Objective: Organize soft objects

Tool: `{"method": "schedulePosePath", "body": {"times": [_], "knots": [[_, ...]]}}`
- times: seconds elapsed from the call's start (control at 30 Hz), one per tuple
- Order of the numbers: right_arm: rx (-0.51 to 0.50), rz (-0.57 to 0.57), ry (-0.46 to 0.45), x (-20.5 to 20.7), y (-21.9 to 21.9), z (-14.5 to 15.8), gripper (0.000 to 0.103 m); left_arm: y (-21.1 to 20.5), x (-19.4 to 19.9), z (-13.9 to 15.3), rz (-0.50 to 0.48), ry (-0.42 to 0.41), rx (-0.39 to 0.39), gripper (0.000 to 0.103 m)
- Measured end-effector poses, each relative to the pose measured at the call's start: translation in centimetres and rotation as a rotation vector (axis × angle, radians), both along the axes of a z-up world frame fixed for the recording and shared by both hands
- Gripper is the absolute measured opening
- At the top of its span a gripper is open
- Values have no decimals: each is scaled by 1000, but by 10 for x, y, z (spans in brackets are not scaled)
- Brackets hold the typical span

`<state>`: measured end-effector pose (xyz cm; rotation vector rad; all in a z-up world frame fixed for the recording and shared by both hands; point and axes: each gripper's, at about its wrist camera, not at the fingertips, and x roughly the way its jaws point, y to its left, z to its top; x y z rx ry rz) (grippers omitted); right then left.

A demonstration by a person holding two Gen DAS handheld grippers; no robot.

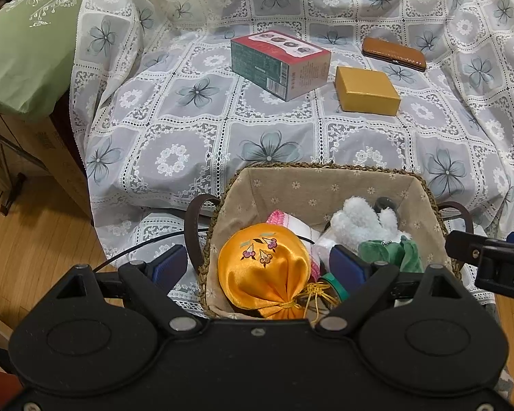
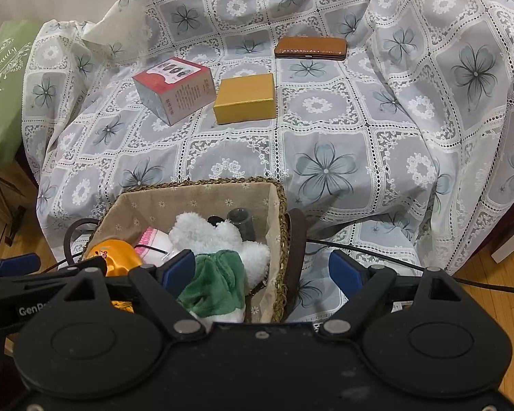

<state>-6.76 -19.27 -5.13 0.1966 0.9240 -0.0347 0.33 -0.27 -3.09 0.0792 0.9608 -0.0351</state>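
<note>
A woven basket (image 1: 325, 166) with beige floral lining stands at the front edge of the cloth. In it lie an orange satin pouch (image 1: 264, 267), a pink-and-white item (image 1: 291, 221), a white plush (image 1: 363, 221) and a green plush (image 1: 390, 251). My left gripper (image 1: 258, 263) is open above the pouch, with one pad outside the basket's left wall and the other inside. My right gripper (image 2: 262, 270) is open astride the basket's (image 2: 202, 183) right wall. Its left pad is beside the green plush (image 2: 216, 284) and white plush (image 2: 205, 233). No pad presses on anything.
On the floral lace cloth (image 1: 174, 157) behind the basket lie a red-and-green carton (image 1: 277, 61), a yellow box (image 1: 366, 90) and a brown case (image 1: 394, 53). A green bag (image 1: 27, 44) stands at the left. A dark cup (image 2: 241, 222) sits in the basket. Wooden floor lies below.
</note>
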Motion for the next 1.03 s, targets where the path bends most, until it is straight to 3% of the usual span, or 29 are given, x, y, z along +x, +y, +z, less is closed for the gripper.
{"method": "schedulePosePath", "body": {"times": [1.03], "knots": [[2, -1, 2, -1, 0, -1, 85, 0, -1, 1, -4, -5, 4, 87]]}}
